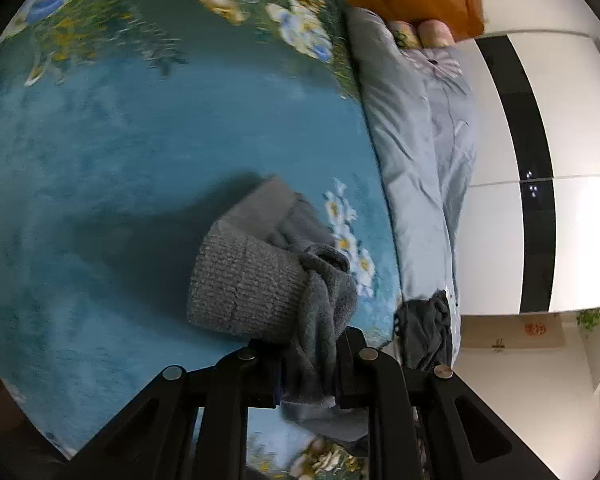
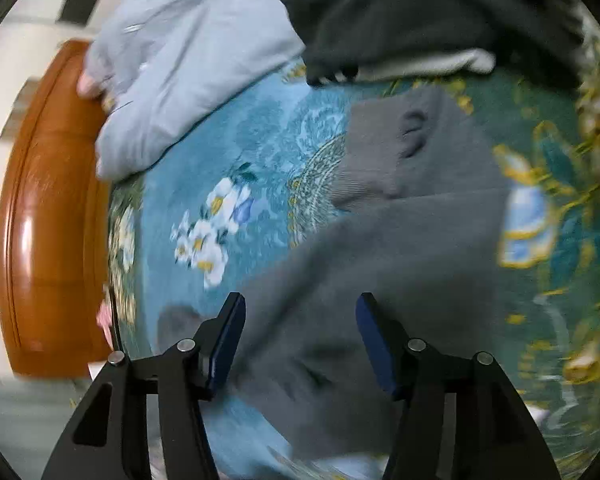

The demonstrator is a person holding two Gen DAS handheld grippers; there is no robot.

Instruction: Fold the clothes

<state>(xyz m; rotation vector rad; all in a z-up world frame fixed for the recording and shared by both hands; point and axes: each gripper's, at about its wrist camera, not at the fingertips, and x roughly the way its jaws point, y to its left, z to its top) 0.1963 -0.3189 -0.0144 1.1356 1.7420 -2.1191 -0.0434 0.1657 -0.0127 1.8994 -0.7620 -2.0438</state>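
A grey knit sweater (image 1: pixel 252 284) hangs bunched from my left gripper (image 1: pixel 310 360), which is shut on its fabric above the blue floral bedspread (image 1: pixel 140 160). The ribbed cuff of a sleeve faces the camera. In the right wrist view the same grey sweater (image 2: pixel 400 240) lies spread on the bedspread (image 2: pixel 260 140). My right gripper (image 2: pixel 300 316) is open just over it, with cloth showing between the blue pads (image 2: pixel 230 340) but not pinched.
A pale blue quilt (image 1: pixel 416 140) lies folded along the bed's edge, with a dark garment (image 1: pixel 428 332) beside it. A dark pile of clothes (image 2: pixel 420 12) sits at the far side. The wooden headboard (image 2: pixel 48 208) and a white wardrobe (image 1: pixel 560 120) bound the bed.
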